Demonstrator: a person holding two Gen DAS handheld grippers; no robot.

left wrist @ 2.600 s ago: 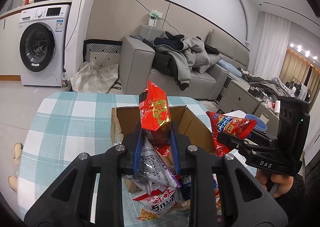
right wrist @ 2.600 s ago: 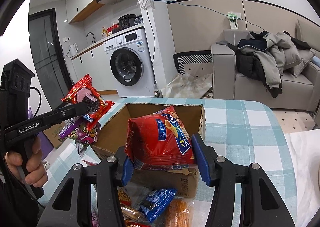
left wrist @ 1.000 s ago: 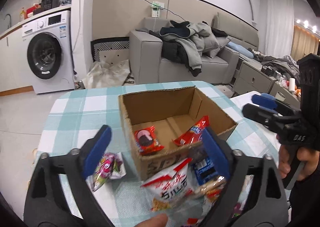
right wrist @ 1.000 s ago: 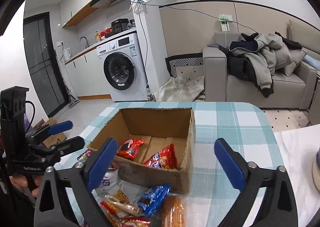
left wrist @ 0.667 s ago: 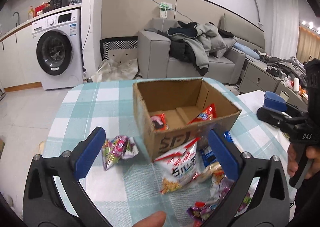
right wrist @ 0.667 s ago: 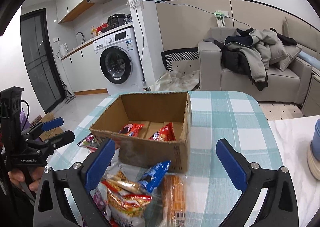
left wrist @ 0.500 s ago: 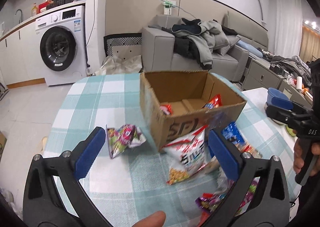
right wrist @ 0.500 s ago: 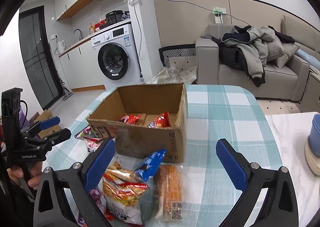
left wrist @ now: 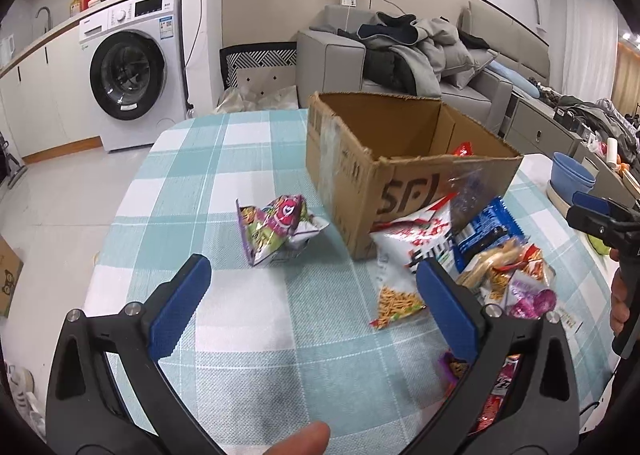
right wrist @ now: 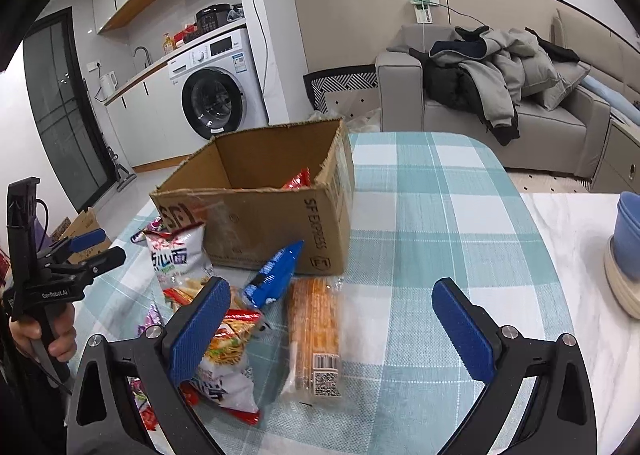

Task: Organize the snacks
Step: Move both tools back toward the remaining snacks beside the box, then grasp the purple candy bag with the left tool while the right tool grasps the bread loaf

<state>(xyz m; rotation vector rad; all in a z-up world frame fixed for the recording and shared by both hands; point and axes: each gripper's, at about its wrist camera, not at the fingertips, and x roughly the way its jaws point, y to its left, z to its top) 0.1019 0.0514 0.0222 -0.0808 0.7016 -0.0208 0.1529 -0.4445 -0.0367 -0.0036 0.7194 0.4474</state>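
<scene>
An open cardboard box (left wrist: pixel 404 183) (right wrist: pixel 280 223) stands on the checked table; a red snack pack (right wrist: pixel 298 179) (left wrist: pixel 464 149) shows inside it. A purple snack bag (left wrist: pixel 276 227) lies alone left of the box. In front of the box lies a heap: a white-and-red bag (right wrist: pixel 176 255) (left wrist: pixel 416 239), a blue pack (right wrist: pixel 276 271) (left wrist: pixel 484 235) and an orange cracker sleeve (right wrist: pixel 316 335). My left gripper (left wrist: pixel 310 303) hangs open and empty above the cloth, short of the purple bag. My right gripper (right wrist: pixel 332 323) is open and empty over the cracker sleeve.
A blue bowl stack (right wrist: pixel 626 251) (left wrist: pixel 570 179) stands on the white surface at the table's right end. A sofa with piled coats (right wrist: pixel 492 95) and a washing machine (left wrist: pixel 132 75) lie beyond the table. A fingertip (left wrist: pixel 298 439) shows at the bottom of the left wrist view.
Both grippers let go of their snack packs into the box and opened. They have since drawn back and down toward the near edge, so the loose snacks in front now fill the views.
</scene>
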